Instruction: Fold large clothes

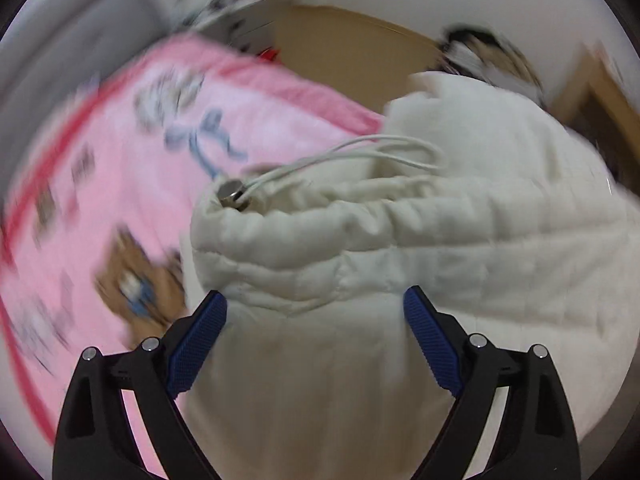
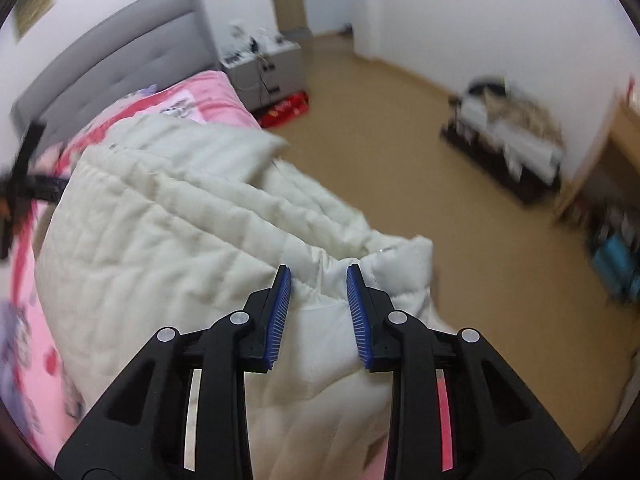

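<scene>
A large white quilted coat (image 1: 440,240) lies bunched on the pink patterned bedsheet (image 1: 100,160). Its gathered hem shows a drawstring with a metal toggle (image 1: 230,192). My left gripper (image 1: 314,298) points down over the hem, jaws wide open, with the fabric under and between the blue pads (image 1: 200,344) but not pinched. In the right wrist view the coat (image 2: 160,220) spreads toward the bed's edge. My right gripper (image 2: 318,276) is shut on a fold of it near that edge, and the cloth fills the narrow gap between the pads (image 2: 280,312).
A grey headboard (image 2: 120,52) and a grey nightstand (image 2: 264,64) stand at the far end of the bed. A red package (image 2: 286,108) lies on the tan floor (image 2: 400,140). A low rack of things (image 2: 508,140) sits by the wall. A blurred black shape (image 2: 24,184) is at the left.
</scene>
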A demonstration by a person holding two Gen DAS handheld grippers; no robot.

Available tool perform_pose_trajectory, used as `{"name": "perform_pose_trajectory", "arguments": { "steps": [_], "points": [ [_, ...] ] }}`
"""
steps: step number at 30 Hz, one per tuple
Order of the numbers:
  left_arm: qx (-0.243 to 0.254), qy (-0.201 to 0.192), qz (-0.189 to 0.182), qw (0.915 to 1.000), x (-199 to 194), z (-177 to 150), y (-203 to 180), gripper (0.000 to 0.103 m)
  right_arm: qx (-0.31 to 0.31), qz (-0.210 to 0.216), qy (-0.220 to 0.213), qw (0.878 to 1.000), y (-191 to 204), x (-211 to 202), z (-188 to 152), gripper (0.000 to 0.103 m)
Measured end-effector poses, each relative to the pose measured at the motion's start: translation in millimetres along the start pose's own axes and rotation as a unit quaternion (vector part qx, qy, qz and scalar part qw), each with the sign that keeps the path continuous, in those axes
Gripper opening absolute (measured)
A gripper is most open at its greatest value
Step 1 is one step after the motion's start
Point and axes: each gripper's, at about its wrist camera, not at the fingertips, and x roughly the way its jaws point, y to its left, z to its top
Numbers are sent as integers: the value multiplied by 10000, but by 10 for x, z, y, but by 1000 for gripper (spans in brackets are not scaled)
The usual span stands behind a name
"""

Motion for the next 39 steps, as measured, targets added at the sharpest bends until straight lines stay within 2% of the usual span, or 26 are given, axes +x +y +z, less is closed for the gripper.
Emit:
{"name": "perform_pose_trajectory", "arguments": {
  "steps": [2,6,9,11,12,13,14,15,16,18,21,22,23,25,28,30,31,35,39],
  "points": [
    [-263,-9,-64,9996,158,-44,28,90,249,109,244,9993,-82,242,-72,27],
    [-296,84,15,9995,345,-58,18,90,345,170,374,9986,-65,586,-135,27],
    [-344,242,140,9990,379,-33,-3,91,891,454,476,9939,-161,703,-165,27],
    [-342,206,292,9988,338,-9,-16,92,930,445,456,9936,-140,688,-181,28],
    [-318,150,352,9988,274,-30,-74,92,882,412,437,9943,-114,645,-170,28],
    [-284,89,410,9987,228,-44,-99,92,830,374,417,9950,-88,598,-155,34],
    [-233,-23,475,9986,152,-71,-125,92,775,396,385,9955,-46,518,-134,47],
    [-206,-111,468,9986,85,-94,-152,93,762,424,327,9957,-24,448,-117,55],
    [-150,-212,382,9989,12,-133,-175,94,732,459,206,9960,38,332,-90,66],
    [19,-415,239,9989,-161,-248,-248,94,633,291,-114,9975,178,63,-66,69],
    [163,-867,565,9945,-457,-467,-415,98,432,154,-734,9962,432,-359,-112,86],
    [157,-1006,638,9928,-563,-551,-470,98,360,-42,-855,9957,534,-477,-140,91],
    [135,-1197,669,9905,-705,-666,-543,98,262,-223,-976,9946,644,-600,-179,91],
    [74,-1446,900,9854,-904,-831,-662,98,100,-316,-1052,9939,808,-765,-259,95],
    [162,-1906,1219,9739,-1235,-1127,-931,98,-163,-634,-1006,9928,1042,-962,-395,95],
    [277,-2061,1347,9688,-1401,-1256,-1098,98,-291,-859,-1017,9907,1198,-1095,-524,95],
    [315,-2070,1381,9680,-1480,-1303,-1187,98,-329,-899,-1021,9902,1215,-1163,-582,95],
    [462,-2035,1115,9716,-1739,-1406,-1442,98,-256,-1110,-934,9891,1313,-1340,-665,95],
    [179,-1845,805,9794,-1971,-1452,-1566,98,137,-1117,-966,9889,1320,-1556,-768,95]
  ]
}}
